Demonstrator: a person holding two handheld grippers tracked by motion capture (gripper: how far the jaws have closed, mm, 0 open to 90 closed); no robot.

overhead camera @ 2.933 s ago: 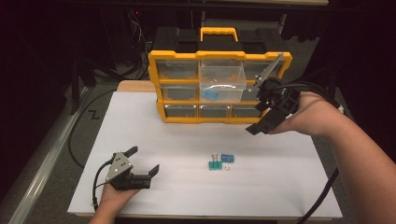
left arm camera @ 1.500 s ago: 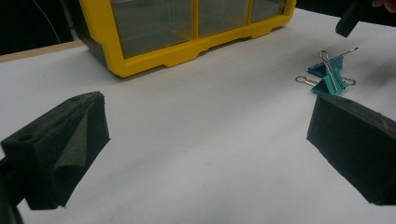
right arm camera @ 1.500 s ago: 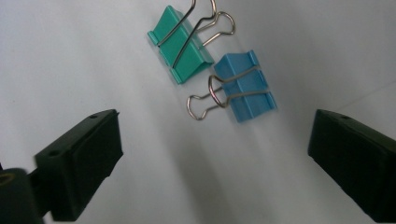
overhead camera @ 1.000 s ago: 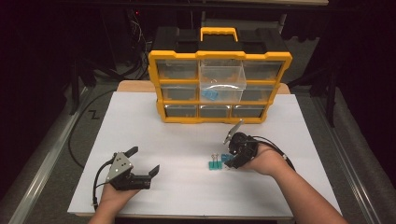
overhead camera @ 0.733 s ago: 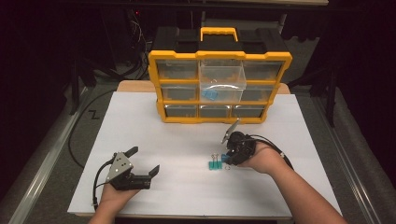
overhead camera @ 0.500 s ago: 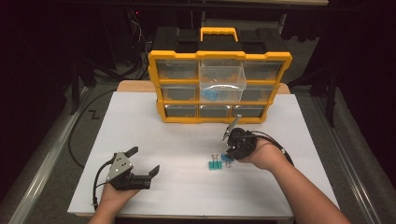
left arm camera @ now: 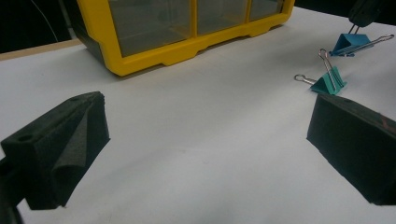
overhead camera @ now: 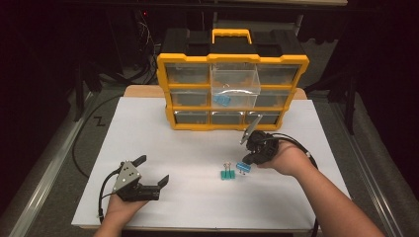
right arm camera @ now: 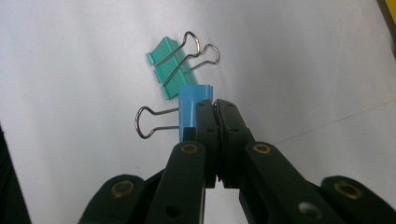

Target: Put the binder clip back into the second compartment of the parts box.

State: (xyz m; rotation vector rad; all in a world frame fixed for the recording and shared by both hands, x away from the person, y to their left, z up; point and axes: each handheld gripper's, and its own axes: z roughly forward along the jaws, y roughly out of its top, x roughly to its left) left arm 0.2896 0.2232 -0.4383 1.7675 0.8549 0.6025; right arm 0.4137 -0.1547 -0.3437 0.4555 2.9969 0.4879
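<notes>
Item: blue binder clip (right arm camera: 195,105), pinched in my right gripper (right arm camera: 215,103), jaws just closed on it, apparently lifted off the white table (overhead camera: 197,143) near its right edge. Item: teal binder clip (overhead camera: 227,174), lying just beside. My left gripper (overhead camera: 150,173), near the front-left corner: jaws wide apart, empty.

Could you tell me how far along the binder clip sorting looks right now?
Done: one blue clip already lies in the pulled-out drawer of the yellow organizer. In hand: the right hand-held gripper is shut on the blue binder clip, raised off the white table. Left: the teal binder clip; the left hand-held gripper is open.
</notes>
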